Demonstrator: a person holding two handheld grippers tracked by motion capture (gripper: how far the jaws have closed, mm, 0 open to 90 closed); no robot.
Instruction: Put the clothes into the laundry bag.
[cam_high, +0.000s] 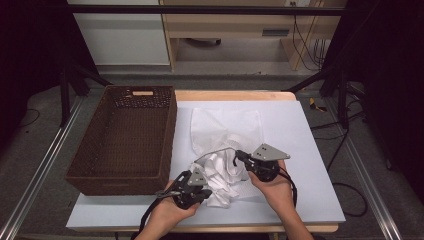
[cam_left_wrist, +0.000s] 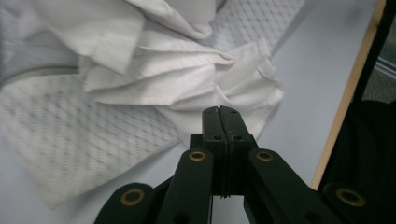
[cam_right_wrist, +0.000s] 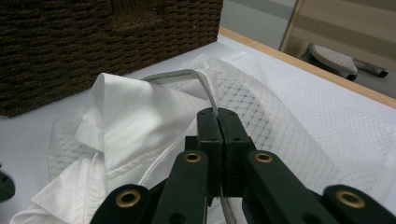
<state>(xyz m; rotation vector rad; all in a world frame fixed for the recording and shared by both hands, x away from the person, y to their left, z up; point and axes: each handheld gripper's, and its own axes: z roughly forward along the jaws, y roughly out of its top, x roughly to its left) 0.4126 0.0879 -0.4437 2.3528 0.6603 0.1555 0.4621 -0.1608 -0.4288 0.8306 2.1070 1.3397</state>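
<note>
White board covers the wooden table (cam_high: 235, 95), and a dark wicker basket (cam_high: 125, 140) sits on its left part. Just right of the basket lies a white mesh laundry bag (cam_high: 227, 125), with a crumpled white garment (cam_high: 220, 172) bunched at the bag's near end. The right gripper (cam_right_wrist: 217, 114) sits just right of the garment, its jaws together and pinching the bag's grey drawstring (cam_right_wrist: 187, 74) — the cord arches up from the mesh and runs down between the fingertips. The left gripper (cam_left_wrist: 220, 112) rests at the garment's near left edge, farther from the basket's far end. Its jaws are pressed together; a fold of white cloth lies right at the tips — whether any fabric is caught there, I cannot tell.
</note>
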